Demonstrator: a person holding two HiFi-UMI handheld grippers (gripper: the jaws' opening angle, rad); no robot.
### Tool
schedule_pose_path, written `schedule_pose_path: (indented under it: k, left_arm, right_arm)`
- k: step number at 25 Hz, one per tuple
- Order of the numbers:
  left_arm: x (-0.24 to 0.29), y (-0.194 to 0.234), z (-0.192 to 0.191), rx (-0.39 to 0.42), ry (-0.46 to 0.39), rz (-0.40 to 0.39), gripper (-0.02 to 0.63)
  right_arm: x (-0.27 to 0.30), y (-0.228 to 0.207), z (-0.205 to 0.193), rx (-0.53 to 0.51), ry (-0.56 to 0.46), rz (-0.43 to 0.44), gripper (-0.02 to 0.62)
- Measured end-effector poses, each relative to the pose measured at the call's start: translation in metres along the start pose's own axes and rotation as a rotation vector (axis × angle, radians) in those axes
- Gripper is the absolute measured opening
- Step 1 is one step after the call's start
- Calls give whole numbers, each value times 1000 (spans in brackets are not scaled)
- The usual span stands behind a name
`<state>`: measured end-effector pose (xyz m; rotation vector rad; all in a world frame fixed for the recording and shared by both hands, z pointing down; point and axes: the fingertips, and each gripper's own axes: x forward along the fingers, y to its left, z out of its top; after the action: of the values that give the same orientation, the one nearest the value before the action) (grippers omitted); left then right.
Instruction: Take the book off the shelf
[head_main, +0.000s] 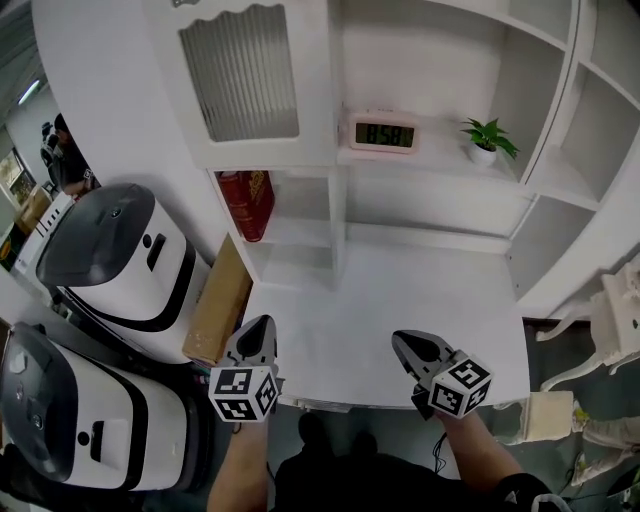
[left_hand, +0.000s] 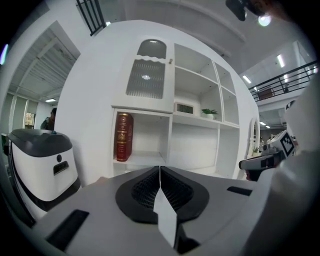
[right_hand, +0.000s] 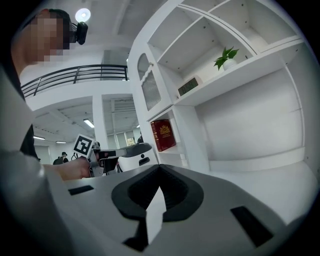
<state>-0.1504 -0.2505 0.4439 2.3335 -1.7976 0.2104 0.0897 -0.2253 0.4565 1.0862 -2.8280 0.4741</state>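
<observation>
A red book (head_main: 247, 203) stands upright at the left wall of the low left shelf compartment; the left gripper view shows the book (left_hand: 123, 136) straight ahead, and the book (right_hand: 163, 134) is also in the right gripper view. My left gripper (head_main: 262, 324) hovers at the desk's front left edge, well short of the book, its jaws shut with nothing between them (left_hand: 160, 170). My right gripper (head_main: 402, 342) hangs over the front of the desk, also shut and empty (right_hand: 160, 171). Each gripper shows in the other's view: the right gripper (left_hand: 260, 161) and the left gripper (right_hand: 107, 154).
The white shelf unit has a ribbed-glass door (head_main: 240, 75), a digital clock (head_main: 384, 133) and a small potted plant (head_main: 486, 140) on the shelf above. The white desk top (head_main: 400, 300) lies below. Two white rounded machines (head_main: 115, 265) and a cardboard box (head_main: 218, 305) stand at the left.
</observation>
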Motion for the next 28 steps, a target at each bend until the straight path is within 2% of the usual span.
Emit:
schedule_pose_path:
  k: [5, 12, 19, 28]
  left_arm:
    - [40, 39, 20, 8, -15, -56, 14]
    - [74, 89, 48, 39, -30, -112, 95]
    - [113, 118, 74, 57, -28, -85, 233]
    - [178, 139, 86, 25, 27, -37, 282]
  right_arm:
    - [48, -8, 20, -15, 1, -53, 8]
    - [106, 3, 40, -17, -22, -98, 8]
    - [125, -11, 48, -18, -19, -115, 8]
    - [138, -46, 61, -10, -13, -119, 8]
